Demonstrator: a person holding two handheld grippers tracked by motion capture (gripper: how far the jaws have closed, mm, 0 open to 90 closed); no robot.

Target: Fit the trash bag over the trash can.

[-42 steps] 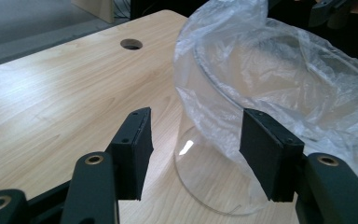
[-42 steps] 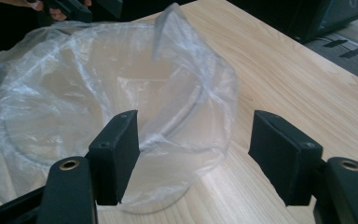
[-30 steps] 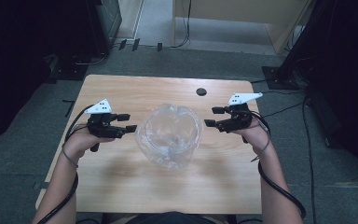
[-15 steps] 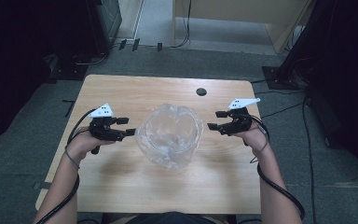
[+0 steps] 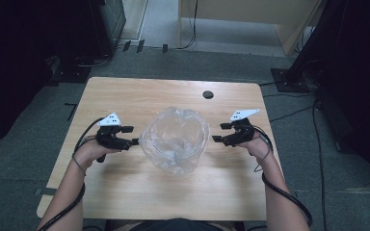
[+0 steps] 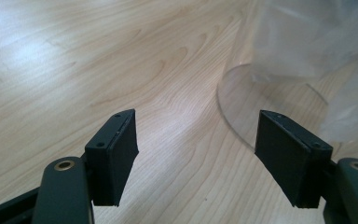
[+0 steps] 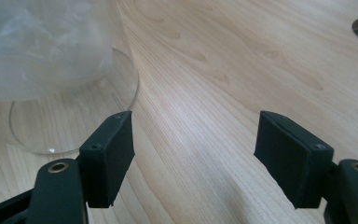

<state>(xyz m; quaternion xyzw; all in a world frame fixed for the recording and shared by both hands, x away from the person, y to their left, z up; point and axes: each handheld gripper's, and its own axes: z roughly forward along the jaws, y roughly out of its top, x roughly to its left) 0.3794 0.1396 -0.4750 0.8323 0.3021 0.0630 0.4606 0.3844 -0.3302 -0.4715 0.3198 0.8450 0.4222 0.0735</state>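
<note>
Descent is the change on both sides: each hand sits lower and nearer the pale wooden table (image 5: 125, 192) than a second ago, and both have drawn back a little from the thing between them.

On the left, the left gripper (image 5: 134, 135), black with a grey three-cornered plate on top, has just been widening its jaws; in the left gripper view they stand well apart over bare wood with nothing between them, so it is released. Its tips lie just beside the container's wall, and whether they touch it cannot be told.

In the middle stands the clear round plastic container lined with a crinkled transparent bag (image 5: 174, 137), upright on the table, its base edge showing at the right in the left gripper view (image 6: 242, 84).

On the right, the right gripper (image 5: 217, 132) is likewise released and empty, clearly apart from the container, whose base appears at the left in the right gripper view (image 7: 74, 116).

My reading is that the bag is now seated in the container and the hands are letting go, so this step looks finished or nearly so.
</note>
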